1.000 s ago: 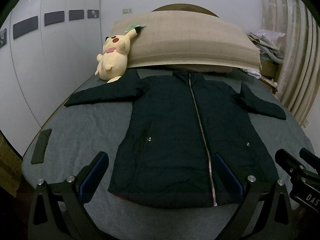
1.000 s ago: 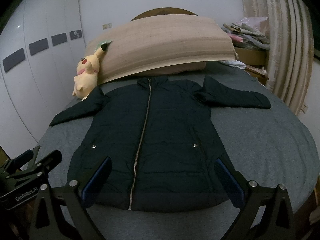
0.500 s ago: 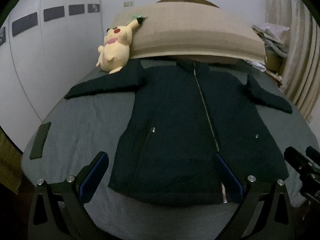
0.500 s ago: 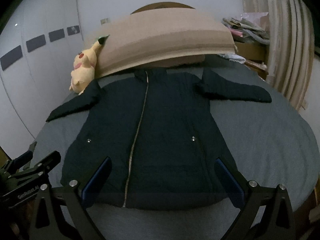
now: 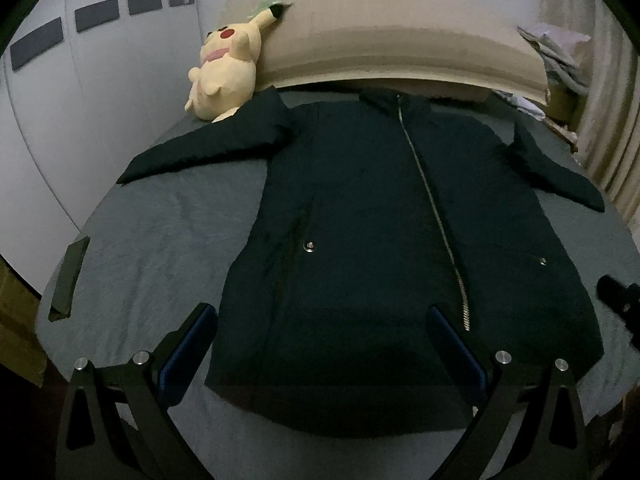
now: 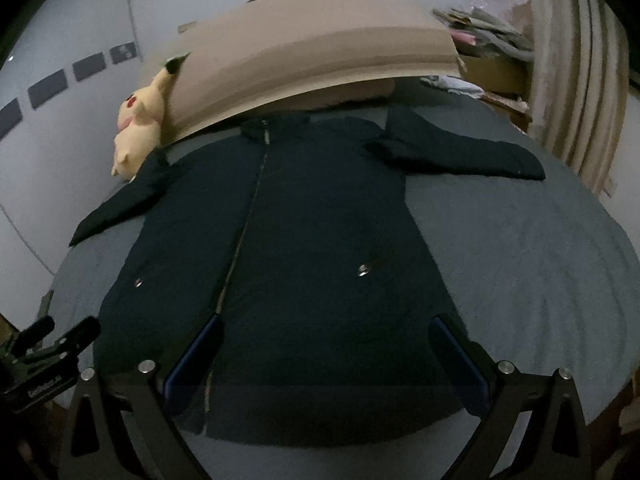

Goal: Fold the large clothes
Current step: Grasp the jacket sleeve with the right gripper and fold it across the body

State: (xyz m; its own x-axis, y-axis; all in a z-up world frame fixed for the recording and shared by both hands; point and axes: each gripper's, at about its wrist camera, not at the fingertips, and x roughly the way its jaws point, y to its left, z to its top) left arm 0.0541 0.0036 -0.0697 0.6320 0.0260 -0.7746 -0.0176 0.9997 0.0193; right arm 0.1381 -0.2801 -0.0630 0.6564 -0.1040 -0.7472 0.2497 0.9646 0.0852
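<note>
A dark zip-up jacket (image 5: 384, 240) lies flat and face up on the grey bed (image 5: 160, 248), sleeves spread to both sides, collar toward the headboard. It also shows in the right wrist view (image 6: 304, 248). My left gripper (image 5: 320, 320) is open and empty, hovering over the jacket's lower left part near the hem. My right gripper (image 6: 326, 328) is open and empty over the lower right part near the hem. Each gripper shows at the edge of the other's view: the right one (image 5: 620, 300), the left one (image 6: 48, 340).
A yellow plush toy (image 5: 226, 68) leans on the beige headboard cushion (image 5: 400, 48) by the left sleeve. A dark flat object (image 5: 70, 276) lies at the bed's left edge. Curtains (image 6: 576, 80) and piled items (image 6: 484, 32) stand at the right. White wardrobe doors (image 5: 80, 100) stand left.
Both grippers have moved forward and lower over the jacket's hem. The jacket has not moved. Both stay open.
</note>
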